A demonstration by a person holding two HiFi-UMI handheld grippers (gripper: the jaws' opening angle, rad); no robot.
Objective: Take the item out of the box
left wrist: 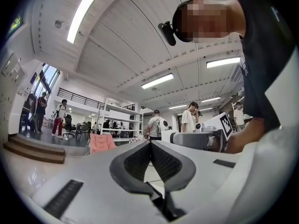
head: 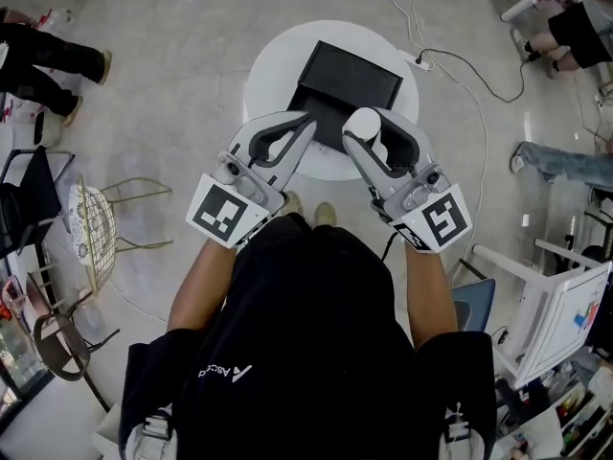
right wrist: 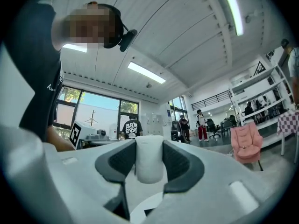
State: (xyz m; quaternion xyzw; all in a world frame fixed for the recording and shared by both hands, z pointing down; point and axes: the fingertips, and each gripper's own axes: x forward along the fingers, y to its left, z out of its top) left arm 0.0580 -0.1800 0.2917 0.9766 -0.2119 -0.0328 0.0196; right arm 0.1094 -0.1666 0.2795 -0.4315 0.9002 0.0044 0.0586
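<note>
Over the box (head: pixel 351 75), right gripper (head: pixel 363 128) tilted upward, jaws clamping white item (right wrist: pixel 149 164)

White item, black box, pale grey tools.
Right hand-held gripper (right wrist: pixel 149 149): light grey, dark grey textured pads (right wrist: pixel 122 161), plain white item (right wrist: pixel 149 168) between; beyond it a matte black box (head: pixel 347 80) on a white worktop (head: pixel 271 63).

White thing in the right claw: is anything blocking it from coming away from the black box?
Nothing visible is. The right claw is shut on the white item, holding it over the near edge of the open black box. The left claw, shut and empty, is beside it, not touching.
</note>
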